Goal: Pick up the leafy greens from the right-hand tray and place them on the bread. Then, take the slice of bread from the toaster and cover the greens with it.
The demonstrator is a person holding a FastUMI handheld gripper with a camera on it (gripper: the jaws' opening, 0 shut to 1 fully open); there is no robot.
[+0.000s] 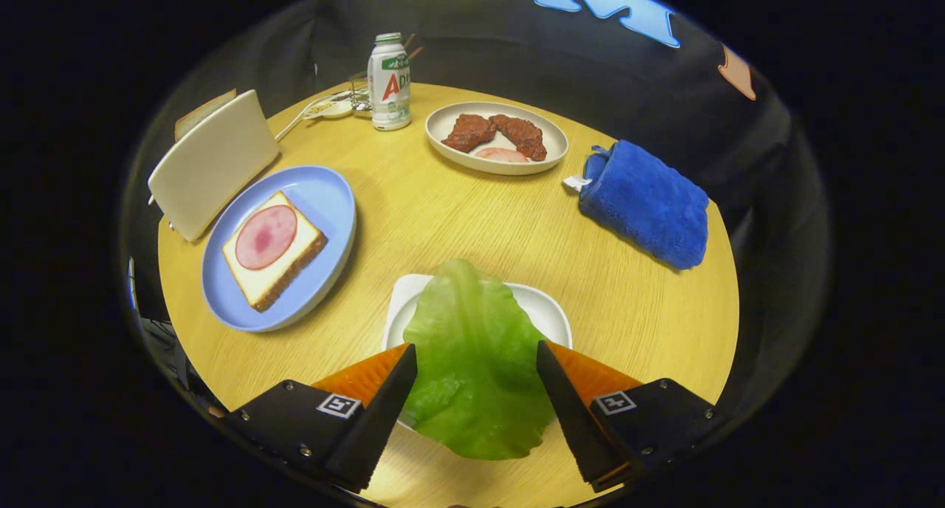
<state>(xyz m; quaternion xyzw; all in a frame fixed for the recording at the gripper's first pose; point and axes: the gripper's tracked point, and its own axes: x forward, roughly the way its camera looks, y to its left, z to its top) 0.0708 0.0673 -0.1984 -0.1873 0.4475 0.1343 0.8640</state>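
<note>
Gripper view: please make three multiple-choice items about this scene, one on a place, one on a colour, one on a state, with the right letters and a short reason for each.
1. Where is the lettuce leaf?
A. on the ham
B. between the gripper fingers, over the white tray
C. on the blue towel

2. What colour is the plate under the bread slice with ham?
A. light blue
B. white
C. yellow

3. In what state is the toaster?
A. lying on its side
B. holding a bread slice that sticks out of its top
C. standing on the plate

Answers:
1 B: the leaf lies between the two spread fingers, with the tray's edge showing behind it.
2 A: the rim around the bread is light blue.
3 B: a slice edge rises behind the toaster's top.
</note>
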